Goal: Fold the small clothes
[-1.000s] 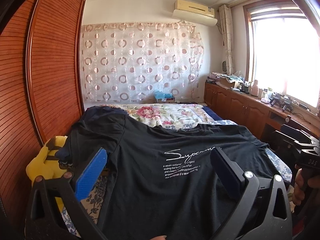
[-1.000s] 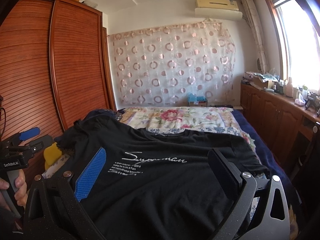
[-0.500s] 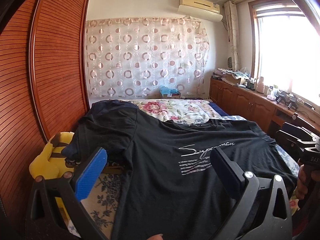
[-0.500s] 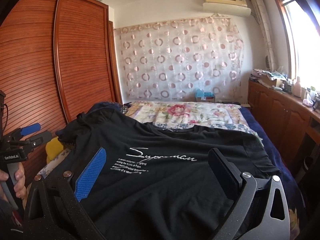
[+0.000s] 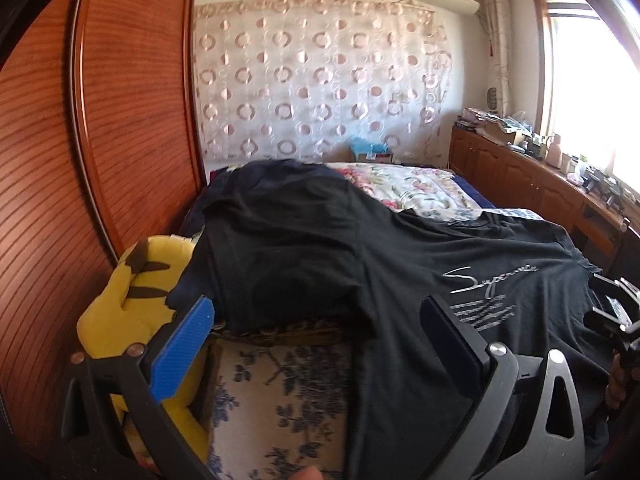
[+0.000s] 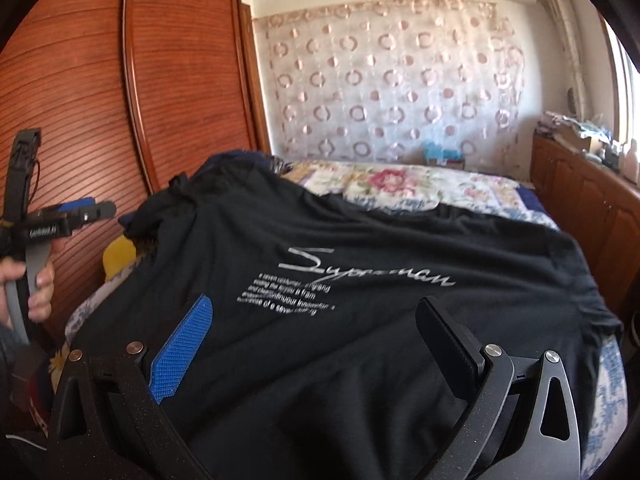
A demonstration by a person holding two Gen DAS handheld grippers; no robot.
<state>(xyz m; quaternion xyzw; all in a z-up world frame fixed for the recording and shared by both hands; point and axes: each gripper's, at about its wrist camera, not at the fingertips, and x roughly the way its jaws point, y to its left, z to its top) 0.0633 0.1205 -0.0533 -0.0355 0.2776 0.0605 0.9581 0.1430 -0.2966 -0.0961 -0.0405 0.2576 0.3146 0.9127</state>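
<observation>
A black T-shirt (image 5: 360, 264) (image 6: 360, 264) with white script print lies spread, chest up, across the bed. My left gripper (image 5: 316, 320) stands open above the shirt's left sleeve and side edge, nothing between its fingers. My right gripper (image 6: 316, 320) stands open over the shirt's lower middle, just below the print, also empty. The left gripper (image 6: 86, 208) also shows at the left edge of the right wrist view, held by a hand. The right gripper's tips (image 5: 616, 304) show at the right edge of the left wrist view.
A yellow plush toy (image 5: 128, 300) lies at the bed's left edge against the wooden wardrobe (image 5: 100, 140). A floral quilt (image 6: 400, 188) covers the far part of the bed. Wooden cabinets (image 5: 528, 180) with clutter run under the window on the right.
The left gripper has swung left toward the shirt's sleeve and the plush toy, with more floral sheet showing beneath. The right gripper has shifted slightly left. Both have stayed open.
</observation>
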